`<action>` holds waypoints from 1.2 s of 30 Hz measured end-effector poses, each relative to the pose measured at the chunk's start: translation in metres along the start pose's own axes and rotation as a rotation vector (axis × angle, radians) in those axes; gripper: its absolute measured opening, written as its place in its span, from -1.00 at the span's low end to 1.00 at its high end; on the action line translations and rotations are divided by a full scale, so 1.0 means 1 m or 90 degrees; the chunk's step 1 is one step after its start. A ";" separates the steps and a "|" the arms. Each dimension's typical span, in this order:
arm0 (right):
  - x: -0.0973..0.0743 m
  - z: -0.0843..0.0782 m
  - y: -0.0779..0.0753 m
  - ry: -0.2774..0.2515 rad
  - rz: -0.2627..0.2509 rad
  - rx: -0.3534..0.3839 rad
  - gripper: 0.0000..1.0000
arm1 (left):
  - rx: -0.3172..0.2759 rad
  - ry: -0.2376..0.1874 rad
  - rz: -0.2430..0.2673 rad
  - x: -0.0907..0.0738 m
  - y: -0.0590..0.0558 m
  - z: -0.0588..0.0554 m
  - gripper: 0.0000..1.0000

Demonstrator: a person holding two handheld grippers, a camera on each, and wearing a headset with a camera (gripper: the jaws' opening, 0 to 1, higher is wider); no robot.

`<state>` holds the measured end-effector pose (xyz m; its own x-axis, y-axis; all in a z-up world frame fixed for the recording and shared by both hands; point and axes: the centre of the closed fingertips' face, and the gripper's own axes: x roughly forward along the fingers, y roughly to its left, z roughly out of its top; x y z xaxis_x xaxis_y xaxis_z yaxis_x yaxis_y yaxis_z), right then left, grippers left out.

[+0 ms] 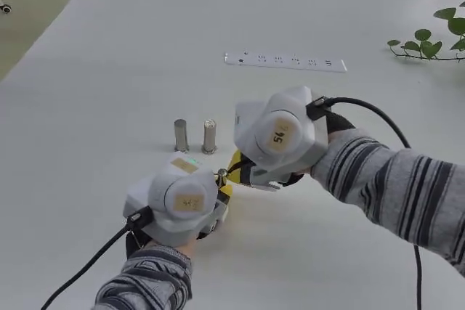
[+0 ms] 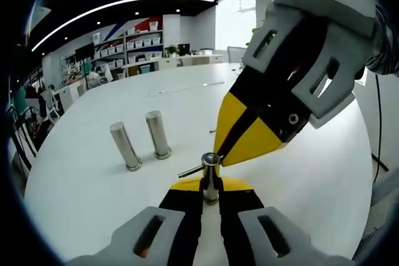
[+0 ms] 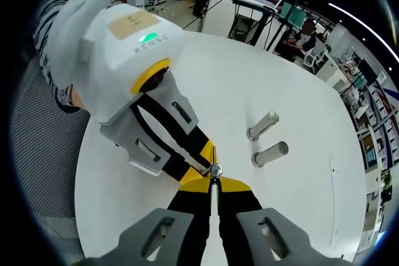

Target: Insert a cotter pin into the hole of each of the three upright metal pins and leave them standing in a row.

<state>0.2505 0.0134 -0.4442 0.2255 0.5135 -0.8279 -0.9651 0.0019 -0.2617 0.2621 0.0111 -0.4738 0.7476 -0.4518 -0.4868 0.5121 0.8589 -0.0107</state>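
A metal pin (image 2: 211, 174) stands between the left gripper (image 2: 211, 186) jaws. Beyond them, at left, a second pin (image 2: 158, 134) and a third pin (image 2: 124, 146) stand side by side.

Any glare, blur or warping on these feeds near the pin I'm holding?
Head view: even light, faint shadows under the two standing pins, sharp. Left gripper view: fisheye bows the table edge; held pin sharp, bright glint on its cap. Right gripper view: same bowing, rolled, no blur at the jaws.

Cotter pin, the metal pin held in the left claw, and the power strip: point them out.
cotter pin (image 2: 190, 171), left gripper view, on its exposed shaft.
held metal pin (image 2: 211, 182), left gripper view, on its body below the head.
power strip (image 1: 285, 61), head view, middle of its top face.
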 end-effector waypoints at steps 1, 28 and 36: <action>0.000 0.000 0.000 -0.001 0.000 -0.001 -1.00 | 0.001 -0.001 0.000 0.000 0.000 0.000 -0.90; -0.021 -0.014 -0.022 -0.094 -0.069 0.244 -0.51 | 0.011 0.006 -0.003 0.000 0.008 0.001 -0.90; -0.028 -0.028 -0.022 -0.117 -0.081 0.306 -0.38 | 0.032 0.009 -0.006 -0.004 0.033 0.006 -0.90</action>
<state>0.2690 -0.0251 -0.4289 0.3588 0.6252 -0.6930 -0.8937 0.4444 -0.0618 0.2792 0.0398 -0.4671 0.7364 -0.4560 -0.4998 0.5398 0.8413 0.0277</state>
